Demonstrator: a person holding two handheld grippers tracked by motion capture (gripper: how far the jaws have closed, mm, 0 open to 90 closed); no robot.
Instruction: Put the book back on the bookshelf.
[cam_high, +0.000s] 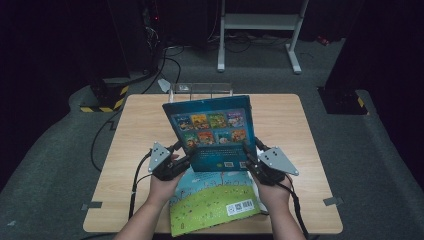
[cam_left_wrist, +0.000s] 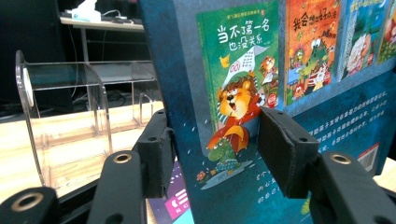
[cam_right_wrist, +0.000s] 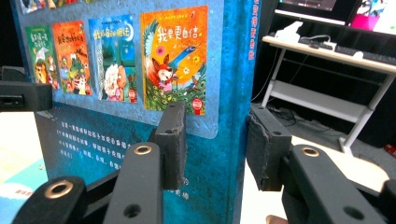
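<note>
Two grippers hold one blue book upright above the middle of the tabletop, its back cover facing the person. The left gripper has its jaws about half open around the book's lower left edge; in the left gripper view one pad lies against the printed cover and the other sits behind the book, so the grip looks closed on it. The right gripper straddles the lower right edge at the spine, jaws fairly narrow; in the right gripper view the inner pad presses the cover, while a thin gap seems to remain between the spine and the outer pad, so I cannot tell how firm that side is. The cover is glossy, deep blue, with rows of small cartoon pictures and a barcode. A second book lies flat on the near tabletop, green and bright, partly hidden by the hands and the held book. A clear plastic rack with curved dividers stands at the far edge. The tabletop is pale wood grain, rounded at the corners.
</note>
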